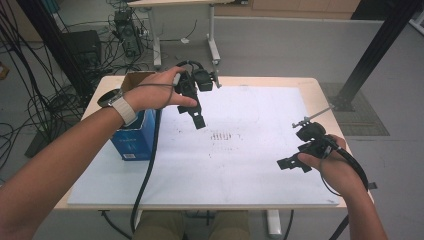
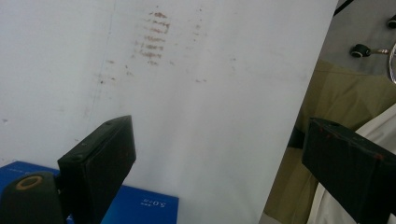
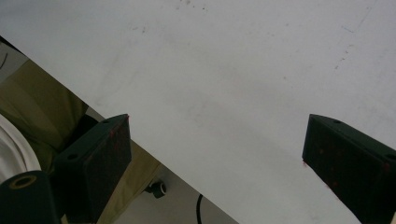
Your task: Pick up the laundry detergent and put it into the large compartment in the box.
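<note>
The left gripper [image 1: 198, 119] is held up above the white sheet [image 1: 250, 165], just beside the blue box [image 1: 134, 142], with its jaws spread wide and nothing between them. It's probably kept high like that so the box's open cardboard top can be cleared or reached into, though what's inside can't be made out. The box itself is parked at the left edge of the surface [image 1: 310, 82], partly under the left hand [image 1: 155, 92], and a corner of it [image 2: 140, 205] is seen low in the left gripper view.

The right gripper [image 1: 290, 164] is kept low near the right front corner of the sheet, also wide open and empty, seemingly just parked out of the way. In its own view the sheet's front edge is crossed diagonally, so the drop-off is close there.

Loads of free room is left in the middle, where only some faint reddish smudges [image 1: 224, 136] are seen. The left cable [image 1: 147, 170] is draped over the front edge, so snagging could be a thing.
</note>
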Demonstrator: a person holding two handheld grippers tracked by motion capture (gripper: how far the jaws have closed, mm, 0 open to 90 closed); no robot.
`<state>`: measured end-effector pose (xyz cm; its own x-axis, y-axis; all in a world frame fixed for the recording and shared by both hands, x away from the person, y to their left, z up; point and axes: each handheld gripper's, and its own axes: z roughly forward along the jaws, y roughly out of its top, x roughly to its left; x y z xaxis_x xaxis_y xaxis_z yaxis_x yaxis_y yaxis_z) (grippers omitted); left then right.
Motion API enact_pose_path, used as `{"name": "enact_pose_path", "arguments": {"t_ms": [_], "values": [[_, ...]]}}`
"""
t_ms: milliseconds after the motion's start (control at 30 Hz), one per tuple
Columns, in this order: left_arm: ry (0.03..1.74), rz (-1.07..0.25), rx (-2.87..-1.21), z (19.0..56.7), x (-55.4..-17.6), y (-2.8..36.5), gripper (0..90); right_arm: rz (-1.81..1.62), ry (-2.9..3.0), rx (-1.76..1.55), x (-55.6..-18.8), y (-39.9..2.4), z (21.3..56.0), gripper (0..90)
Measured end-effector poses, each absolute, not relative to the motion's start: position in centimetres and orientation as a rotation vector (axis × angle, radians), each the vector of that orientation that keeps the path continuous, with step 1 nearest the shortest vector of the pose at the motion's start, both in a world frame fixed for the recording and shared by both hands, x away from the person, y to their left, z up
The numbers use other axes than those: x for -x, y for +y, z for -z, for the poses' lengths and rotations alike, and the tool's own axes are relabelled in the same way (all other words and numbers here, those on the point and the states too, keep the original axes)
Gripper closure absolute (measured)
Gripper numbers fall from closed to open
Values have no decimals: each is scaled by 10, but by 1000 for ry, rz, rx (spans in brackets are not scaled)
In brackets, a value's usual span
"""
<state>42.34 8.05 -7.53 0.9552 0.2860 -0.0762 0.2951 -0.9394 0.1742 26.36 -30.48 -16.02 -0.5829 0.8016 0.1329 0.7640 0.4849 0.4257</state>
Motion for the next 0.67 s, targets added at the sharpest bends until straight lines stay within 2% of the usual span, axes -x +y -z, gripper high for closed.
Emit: {"name": "enact_pose_path", "arguments": {"t_ms": [667], "values": [[450,74,-2917,76,-423,82,103,-689,2635,-1384,-261,-303,159,81]]}}
